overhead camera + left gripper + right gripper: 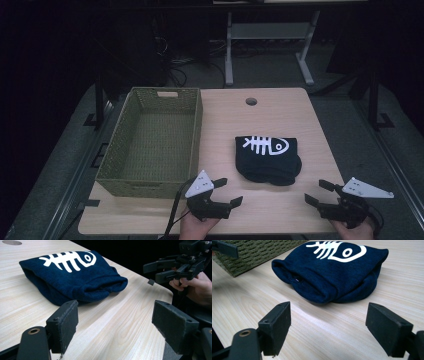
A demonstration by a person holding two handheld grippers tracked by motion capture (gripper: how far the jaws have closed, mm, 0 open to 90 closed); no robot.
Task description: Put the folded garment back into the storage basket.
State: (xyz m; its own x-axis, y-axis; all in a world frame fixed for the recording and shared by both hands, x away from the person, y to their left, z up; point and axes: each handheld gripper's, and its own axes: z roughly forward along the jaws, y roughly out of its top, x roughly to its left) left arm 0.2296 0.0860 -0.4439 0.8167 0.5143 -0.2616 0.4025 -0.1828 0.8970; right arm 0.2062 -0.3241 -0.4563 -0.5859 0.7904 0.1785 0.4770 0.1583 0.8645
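A folded dark blue garment (268, 159) with a white fish-skeleton print lies on the wooden table (270, 215), right of centre. My left gripper (226, 192) hovers near the front edge, left of the garment, jaws open and empty. My right gripper (319, 192) hovers at the front right corner, also open and empty. In the left gripper view the garment (72, 277) lies ahead between the pads (65, 325), with the right gripper (152, 271) and a hand farther off. The right gripper view has the garment (332, 270) just beyond its open pads (277, 327).
An empty green woven basket (111, 172) stands on the left part of the table, its corner (249, 255) showing in the right gripper view. A cable hole (251, 101) sits near the table's far edge. Table legs and cables lie on the floor behind.
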